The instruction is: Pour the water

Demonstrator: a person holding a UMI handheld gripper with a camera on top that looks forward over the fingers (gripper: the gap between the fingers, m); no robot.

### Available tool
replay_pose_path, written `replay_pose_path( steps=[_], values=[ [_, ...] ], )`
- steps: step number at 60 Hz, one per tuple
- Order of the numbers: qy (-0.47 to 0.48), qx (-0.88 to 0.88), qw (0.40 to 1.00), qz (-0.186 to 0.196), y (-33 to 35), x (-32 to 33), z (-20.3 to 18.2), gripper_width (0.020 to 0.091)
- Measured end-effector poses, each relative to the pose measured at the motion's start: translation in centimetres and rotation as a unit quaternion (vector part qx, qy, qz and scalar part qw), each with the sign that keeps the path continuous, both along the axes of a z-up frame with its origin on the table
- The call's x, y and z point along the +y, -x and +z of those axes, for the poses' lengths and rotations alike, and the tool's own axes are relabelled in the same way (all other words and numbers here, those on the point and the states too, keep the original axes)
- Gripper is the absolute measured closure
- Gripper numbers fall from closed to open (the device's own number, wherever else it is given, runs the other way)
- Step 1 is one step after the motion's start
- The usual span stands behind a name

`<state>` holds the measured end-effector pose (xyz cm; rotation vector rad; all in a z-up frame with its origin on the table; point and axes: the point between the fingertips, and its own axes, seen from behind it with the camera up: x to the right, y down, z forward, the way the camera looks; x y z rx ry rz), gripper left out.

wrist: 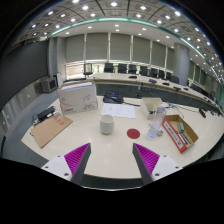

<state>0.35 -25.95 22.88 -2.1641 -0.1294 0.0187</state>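
Gripper (112, 158): fingers spread wide, magenta pads (77, 156) facing each other across bare table (110, 148). Nothing is held and nothing stands between them.

Task items: a white cup (107, 124) stands upright ahead of the fingers, roughly on their centre line and well apart from the tips. Ahead and to the right stands a clear bottle (157, 121), the probable water source, though its contents cannot be made out. A red round disc (134, 133) lies flat between cup and bottle.

Other items: a white box (78, 97) beyond the cup to the left, a flat cardboard piece (49, 128) further left, and an open carton (181, 130) to the right of the bottle.

Assessment: the wide opening and level, backed-off stance suit an approach, not a grasp. Pouring has not begun. The bottle's nearness to the carton leaves limited clearance on that side for a finger.
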Motion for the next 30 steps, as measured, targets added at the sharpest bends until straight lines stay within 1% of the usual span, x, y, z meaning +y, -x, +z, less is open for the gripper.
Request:
replay_pose_path(
  steps=[5, 18, 24, 30],
  values=[
    [-0.005, -0.011, 1.000, -0.025, -5.2, 1.9, -1.4, 0.0242],
    [-0.031, -0.028, 0.997, -0.068, -15.9, 8.1, -4.6, 0.0242],
    [-0.048, -0.028, 0.996, -0.068, -19.1, 12.2, -6.3, 0.0240],
    [-0.063, -0.033, 0.996, -0.059, -21.5, 16.7, -7.9, 0.0241]
  ],
)
